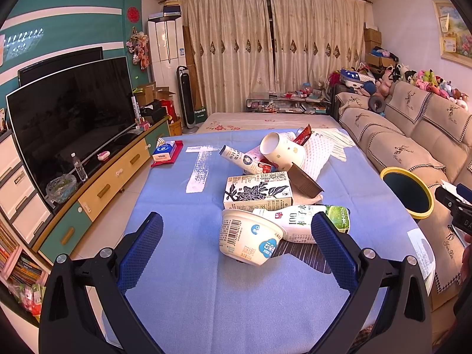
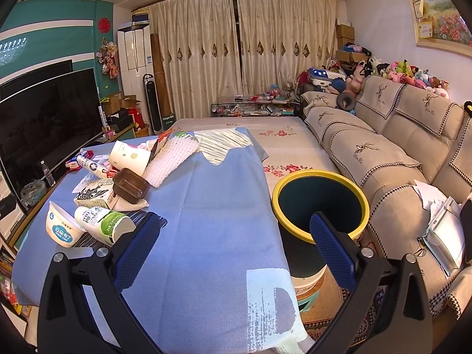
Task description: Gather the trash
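Note:
A pile of trash lies on the blue tablecloth (image 1: 183, 236): a white pudding cup (image 1: 249, 237) on its side, a green-and-white bottle (image 1: 306, 221), a flowered carton (image 1: 258, 191), a brown tray (image 1: 305, 181), a paper cup (image 1: 281, 150) and a tube (image 1: 242, 159). My left gripper (image 1: 237, 230) is open, its blue fingers either side of the pudding cup and short of it. My right gripper (image 2: 236, 233) is open over the cloth's right edge, empty, beside the yellow-rimmed bin (image 2: 320, 203). The same pudding cup (image 2: 63, 227) and bottle (image 2: 103, 224) lie to its left.
A TV (image 1: 73, 118) on a long cabinet (image 1: 112, 183) runs along the left. A beige sofa (image 2: 392, 159) stands right of the bin, with papers (image 2: 442, 227) on it. A red tissue pack (image 1: 166, 153) and white foam wrap (image 2: 174, 156) lie on the cloth.

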Motion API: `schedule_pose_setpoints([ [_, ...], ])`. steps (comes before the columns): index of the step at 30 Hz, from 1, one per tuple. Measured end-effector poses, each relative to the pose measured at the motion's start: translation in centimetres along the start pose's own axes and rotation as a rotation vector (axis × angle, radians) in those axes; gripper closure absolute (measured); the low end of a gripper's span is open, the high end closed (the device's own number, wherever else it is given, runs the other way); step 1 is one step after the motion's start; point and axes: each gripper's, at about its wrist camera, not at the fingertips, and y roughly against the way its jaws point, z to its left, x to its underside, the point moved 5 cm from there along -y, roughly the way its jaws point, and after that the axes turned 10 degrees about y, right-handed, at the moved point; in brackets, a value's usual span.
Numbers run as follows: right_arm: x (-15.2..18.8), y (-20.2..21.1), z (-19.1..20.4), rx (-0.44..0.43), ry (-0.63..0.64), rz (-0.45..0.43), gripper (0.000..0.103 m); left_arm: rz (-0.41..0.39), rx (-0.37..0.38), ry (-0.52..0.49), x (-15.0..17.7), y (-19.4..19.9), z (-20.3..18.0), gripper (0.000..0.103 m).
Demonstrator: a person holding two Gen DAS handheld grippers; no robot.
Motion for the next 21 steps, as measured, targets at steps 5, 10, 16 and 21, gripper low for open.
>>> schedule_pose_setpoints([
  [5,0.1,0.0,0.0,-0.007,-0.002,0.005,0.006,0.000,0.000,0.000,0.0,0.0,0.0,0.004],
  [10,0.4,-0.3,-0.1,-0.001,-0.006,0.009,0.006,0.001,-0.002,-0.001,0.1,0.0,-0.1,0.004],
  [16,0.8,-1.2,0.1,-0.017,-0.009,0.030,0.006,0.005,-0.016,0.000,0.4,-0.5,0.2,0.004],
  [21,0.4,-3.0,1.4,-0.046,0.020,0.059,0.006,0.014,-0.019,0.011,0.6,-1.4,0.8,0.004],
])
